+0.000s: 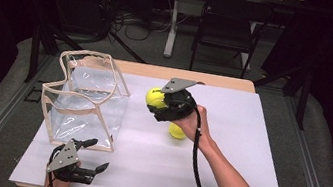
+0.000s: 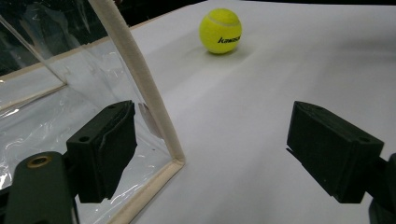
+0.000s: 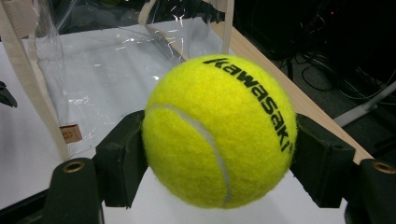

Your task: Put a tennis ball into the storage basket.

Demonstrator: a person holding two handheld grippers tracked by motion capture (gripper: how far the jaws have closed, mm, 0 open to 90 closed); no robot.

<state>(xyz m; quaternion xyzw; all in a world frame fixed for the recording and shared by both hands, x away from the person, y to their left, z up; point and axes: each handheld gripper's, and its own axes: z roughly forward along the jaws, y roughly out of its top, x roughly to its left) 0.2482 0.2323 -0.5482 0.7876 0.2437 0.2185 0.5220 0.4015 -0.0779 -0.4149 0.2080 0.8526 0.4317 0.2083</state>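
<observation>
Here a tennis ball (image 3: 219, 130) is clamped in the right claw (image 1: 162, 104), and could be dropped short of the clear bag (image 1: 87, 101) if released early.

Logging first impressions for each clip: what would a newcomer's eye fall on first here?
The bright yellow tennis ball clamped between the right gripper's black jaws, lifted above the white table. A second tennis ball lies on the table just below that hand. At the left stands a clear plastic bag with beige trim, the left gripper open at its near corner.
</observation>
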